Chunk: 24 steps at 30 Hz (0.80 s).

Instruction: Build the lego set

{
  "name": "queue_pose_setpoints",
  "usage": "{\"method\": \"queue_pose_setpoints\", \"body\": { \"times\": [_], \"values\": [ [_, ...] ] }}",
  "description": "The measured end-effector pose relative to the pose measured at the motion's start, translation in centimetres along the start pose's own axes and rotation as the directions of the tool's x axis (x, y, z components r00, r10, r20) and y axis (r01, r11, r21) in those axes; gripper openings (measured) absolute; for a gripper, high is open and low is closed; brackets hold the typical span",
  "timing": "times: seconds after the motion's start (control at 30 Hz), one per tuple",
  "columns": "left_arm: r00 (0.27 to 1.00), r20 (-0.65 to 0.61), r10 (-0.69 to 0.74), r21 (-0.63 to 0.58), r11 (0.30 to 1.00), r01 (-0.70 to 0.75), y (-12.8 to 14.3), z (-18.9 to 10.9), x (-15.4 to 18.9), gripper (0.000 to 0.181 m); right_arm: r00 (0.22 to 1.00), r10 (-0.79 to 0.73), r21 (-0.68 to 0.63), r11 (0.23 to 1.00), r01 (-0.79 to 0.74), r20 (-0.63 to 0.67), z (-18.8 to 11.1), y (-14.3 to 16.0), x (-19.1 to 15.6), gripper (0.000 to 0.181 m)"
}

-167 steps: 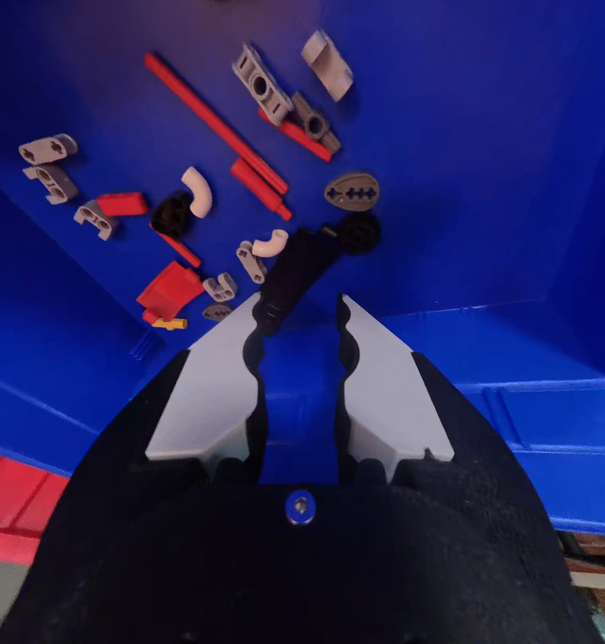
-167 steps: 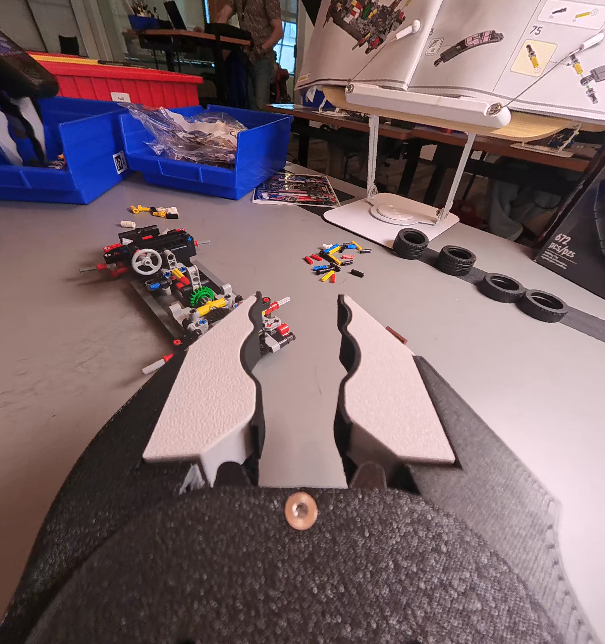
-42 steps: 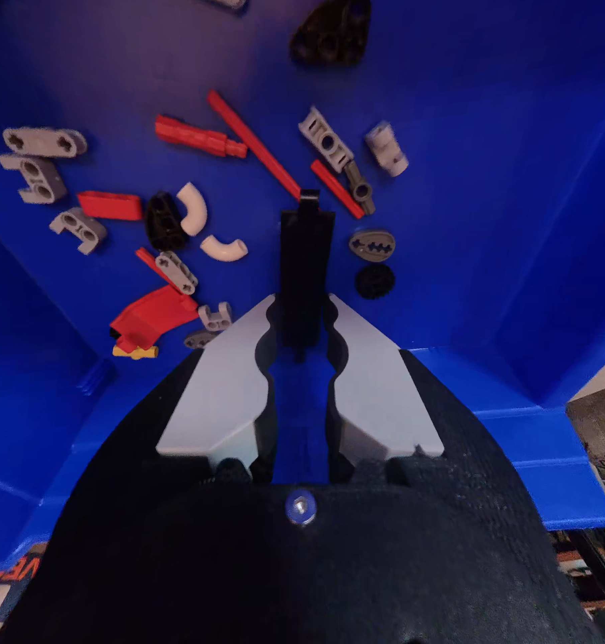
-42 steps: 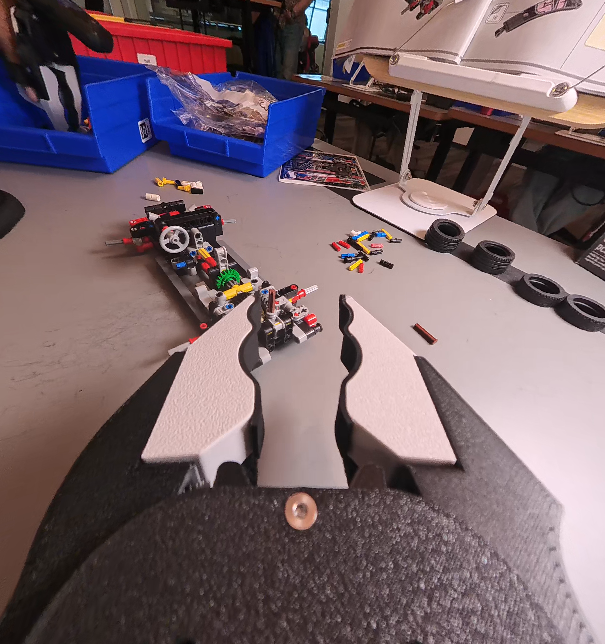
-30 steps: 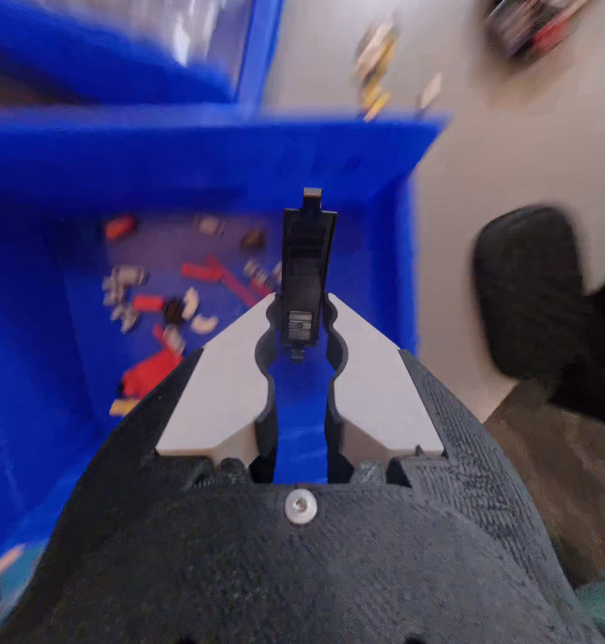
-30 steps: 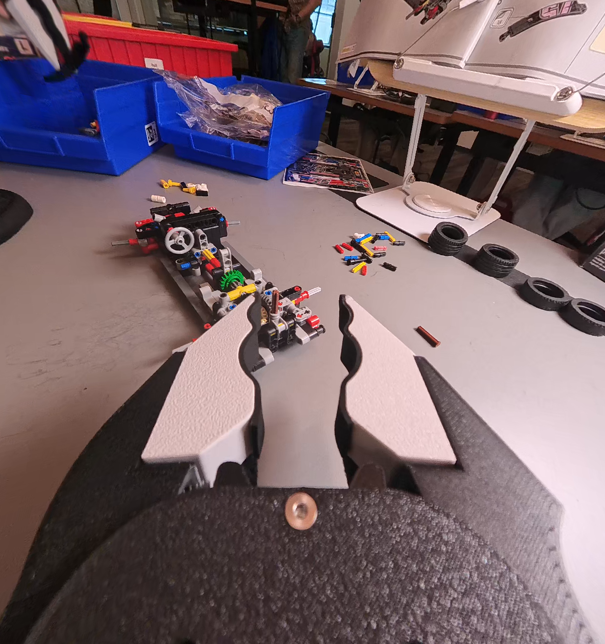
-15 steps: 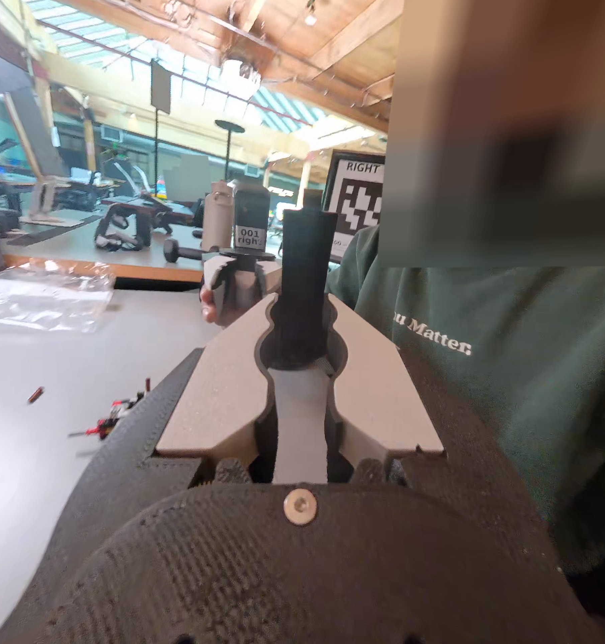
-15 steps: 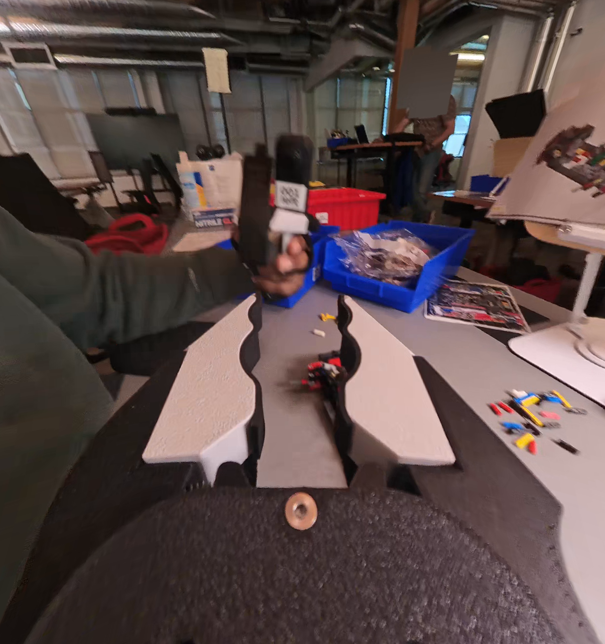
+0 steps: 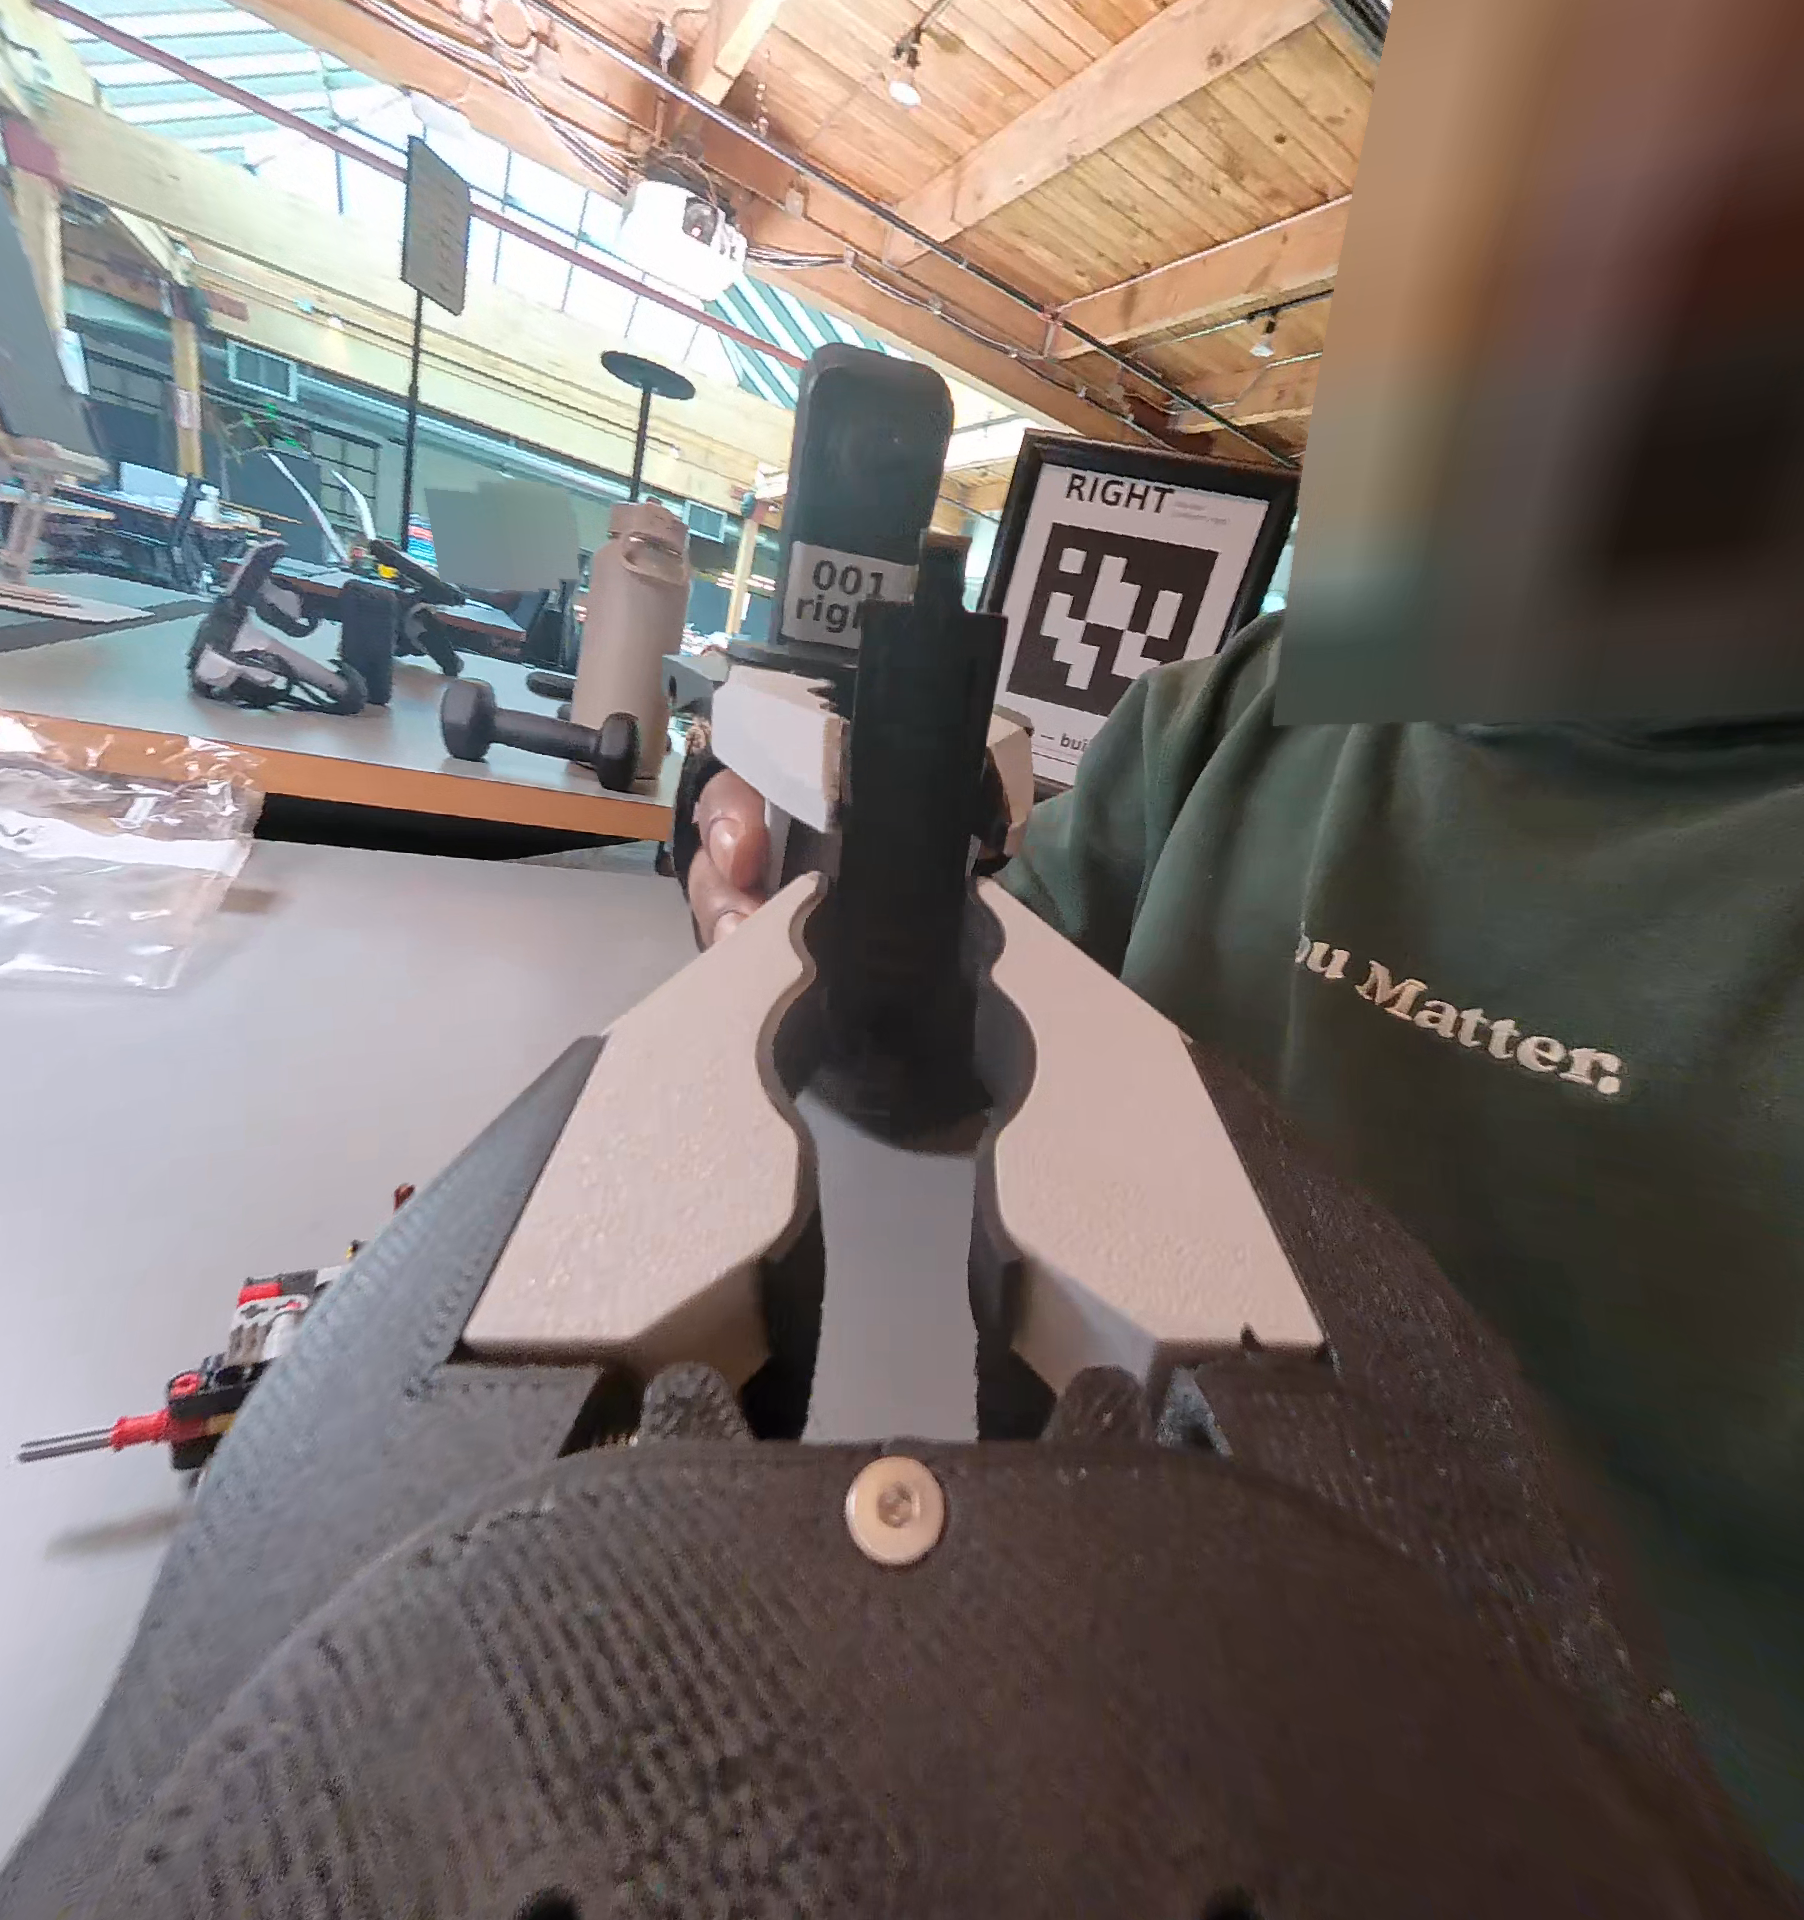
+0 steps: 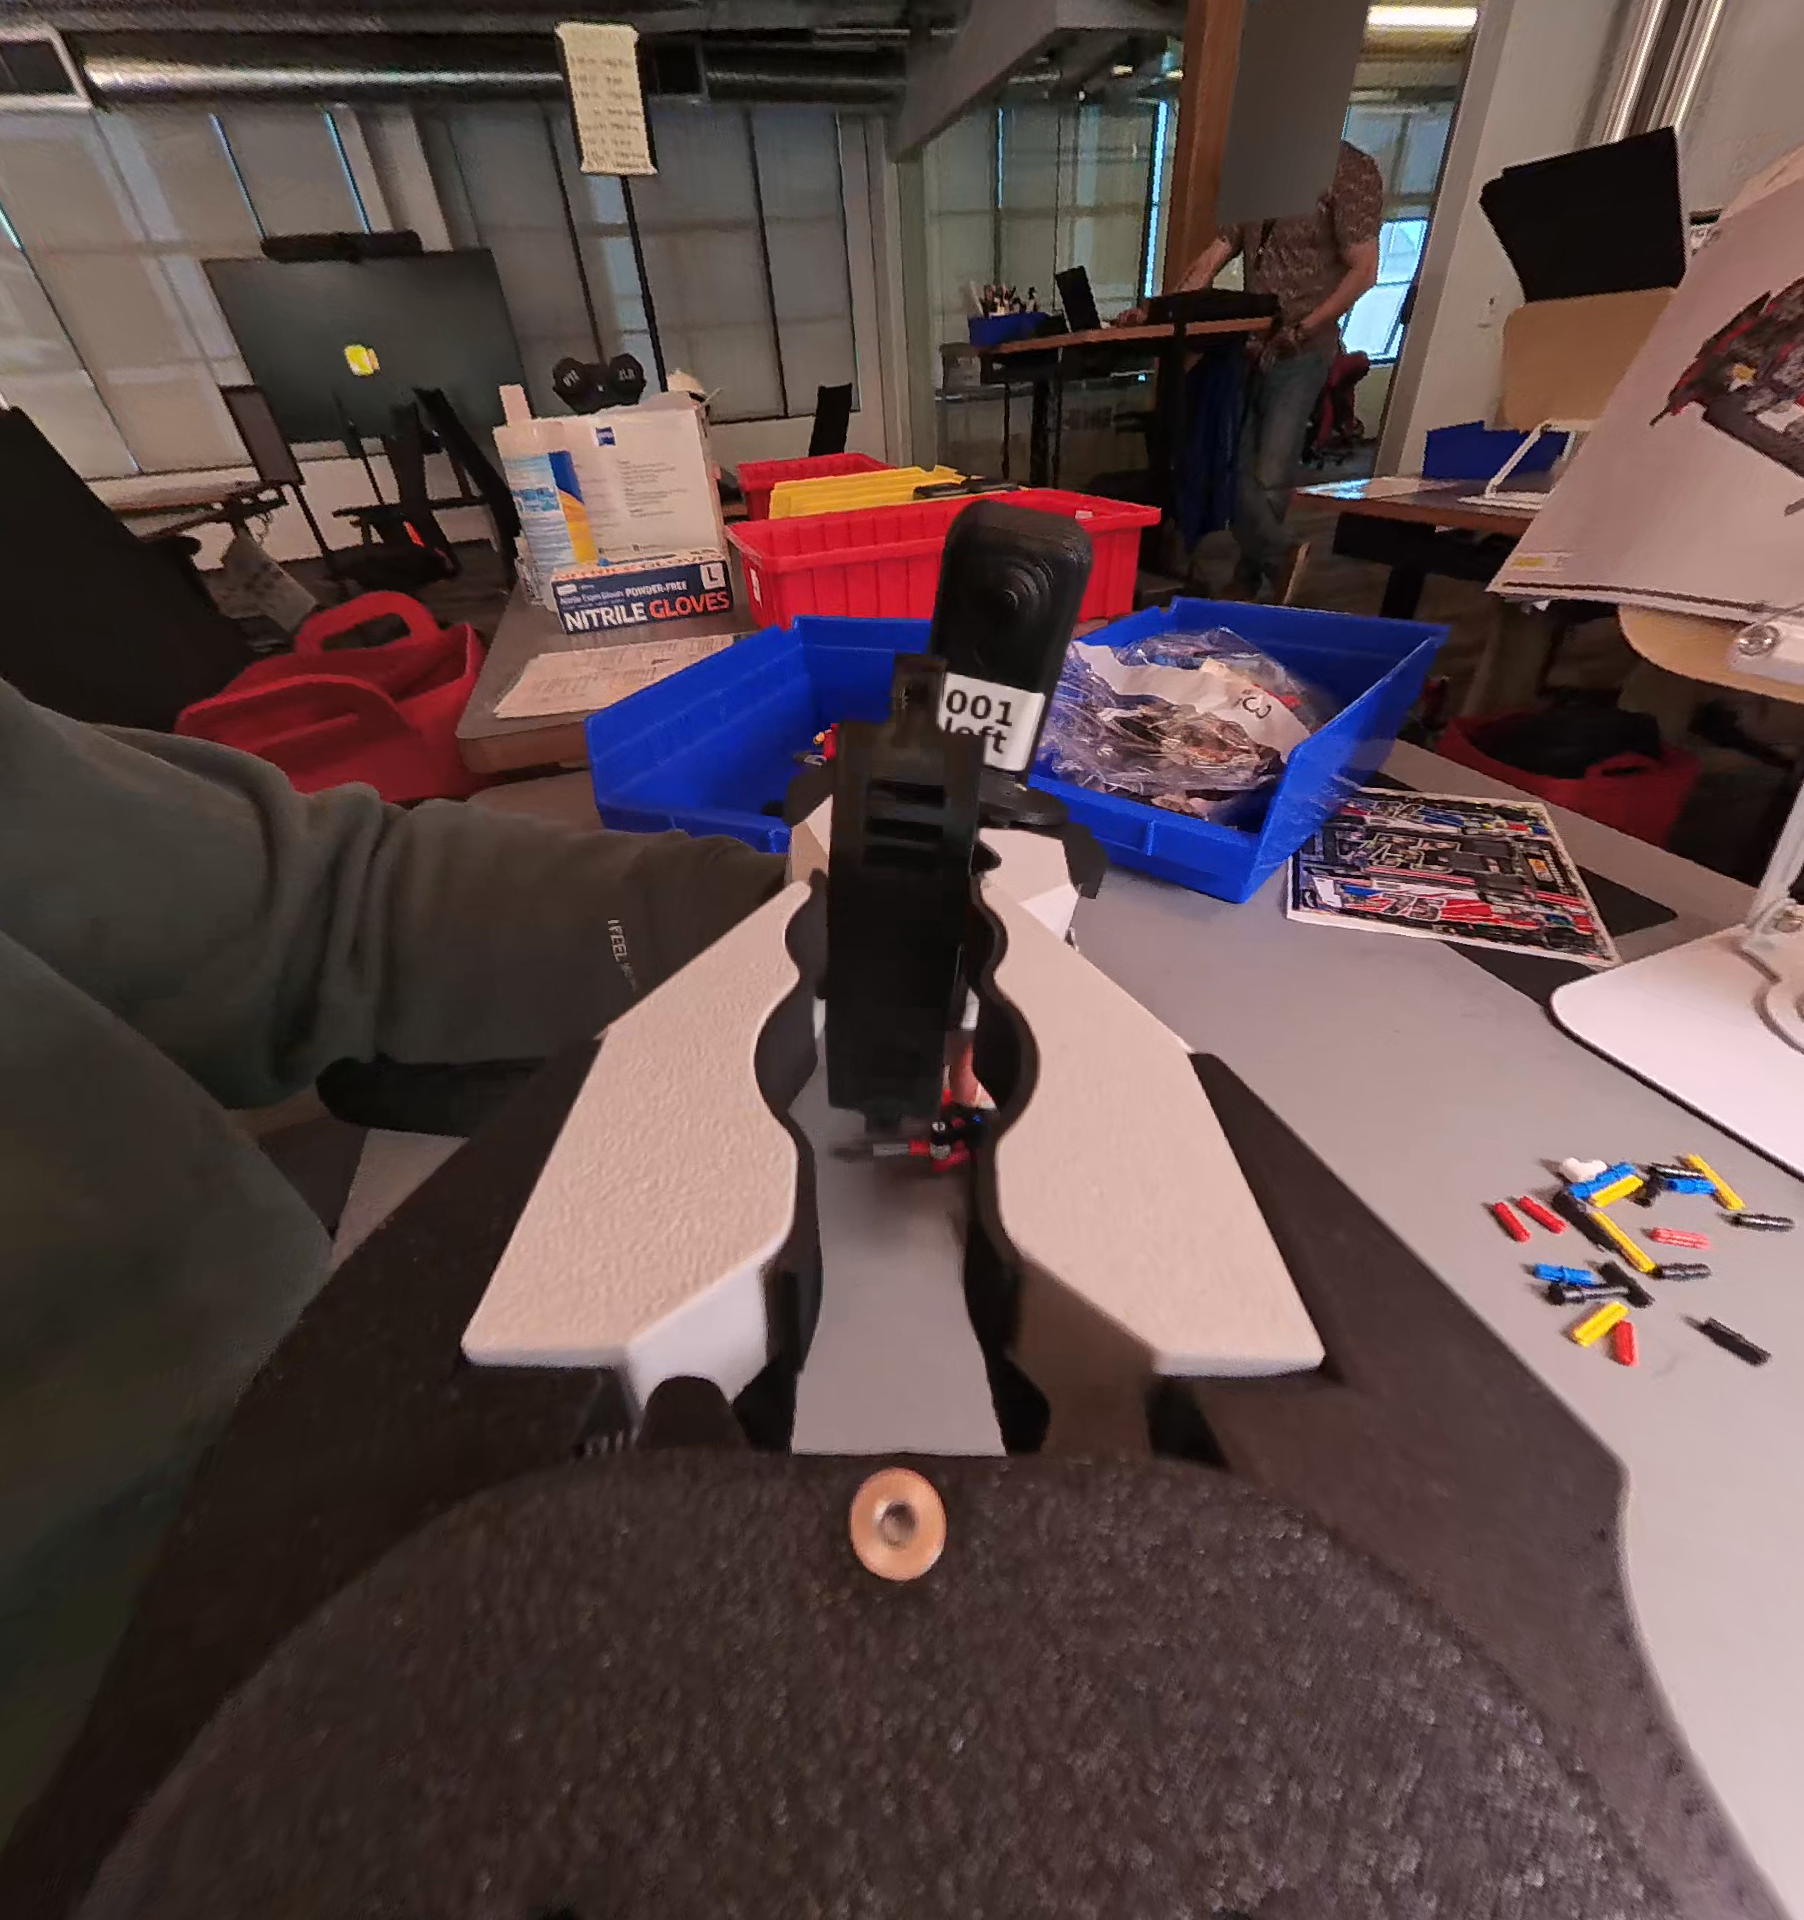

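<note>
One black panel point(image 9: 919, 748) sits clamped in the left tongs point(image 9: 898, 904). The right tongs point(image 10: 896, 904) flank it, grip unclear. The chassis point(image 9: 243, 1361) at eight o'clock is part-built and pins point(image 10: 1625, 1257) lie loose at three o'clock, so much likely remains.

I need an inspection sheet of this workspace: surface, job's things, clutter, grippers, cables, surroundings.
Surface: grey table.
Job's things: long black piece upright between both grippers; part-built model on the table; loose small pieces; instruction book on a stand; blue bins.
Clutter: clear bags; printed sheet.
Grippers: left gripper shut on the black piece; right gripper around it, grip unclear.
Cables: nothing seen.
Surroundings: red bins, glove box, dumbbell, bottle.
</note>
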<state>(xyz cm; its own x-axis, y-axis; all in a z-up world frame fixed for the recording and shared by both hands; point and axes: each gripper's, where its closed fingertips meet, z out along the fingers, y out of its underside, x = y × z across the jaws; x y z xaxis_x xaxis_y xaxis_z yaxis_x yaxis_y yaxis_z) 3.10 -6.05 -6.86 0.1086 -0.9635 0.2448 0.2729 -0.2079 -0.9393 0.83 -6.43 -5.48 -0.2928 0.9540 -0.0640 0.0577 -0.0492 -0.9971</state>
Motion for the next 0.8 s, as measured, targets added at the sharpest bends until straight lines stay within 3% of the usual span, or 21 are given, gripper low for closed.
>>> {"method": "queue_pose_setpoints", "body": {
  "times": [0.13, 0.23, 0.33, 0.43, 0.6, 0.8],
  "values": [
    [0.984, 0.170, 0.051, -0.052, 0.998, -0.042, -0.8, -1.8, -1.3, 0.030, 0.990, -0.138, -0.135, 0.981, 0.136, -0.003, -1.7, 1.1, 0.9, 0.022],
    [0.928, 0.333, 0.167, -0.218, 0.971, -0.096, 0.5, -3.5, -2.0, 0.031, 0.975, -0.219, -0.387, 0.896, 0.218, 0.042, -4.6, 4.8, 2.4, 0.021],
    [0.849, 0.458, 0.265, -0.396, 0.915, -0.072, 3.6, -6.1, -2.9, 0.034, 0.925, -0.323, -0.652, 0.661, 0.371, 0.199, -8.8, 10.1, 4.0, 0.022],
    [0.827, 0.494, 0.269, -0.456, 0.890, -0.017, 6.3, -7.5, -3.0, 0.037, 0.873, -0.307, -0.767, 0.424, 0.481, 0.378, -11.8, 14.4, 5.2, 0.022],
    [0.803, 0.496, 0.330, -0.529, 0.848, -0.022, 8.0, -7.0, -3.4, 0.035, 0.737, -0.232, -0.734, 0.117, 0.669, 0.634, -12.4, 18.2, 5.4, 0.022],
    [0.782, 0.535, 0.319, -0.517, 0.856, 0.004, 8.5, -8.1, -4.3, 0.036, 0.439, -0.164, -0.465, -0.190, 0.865, 0.883, -11.8, 19.4, 6.0, 0.023]
  ]
}}
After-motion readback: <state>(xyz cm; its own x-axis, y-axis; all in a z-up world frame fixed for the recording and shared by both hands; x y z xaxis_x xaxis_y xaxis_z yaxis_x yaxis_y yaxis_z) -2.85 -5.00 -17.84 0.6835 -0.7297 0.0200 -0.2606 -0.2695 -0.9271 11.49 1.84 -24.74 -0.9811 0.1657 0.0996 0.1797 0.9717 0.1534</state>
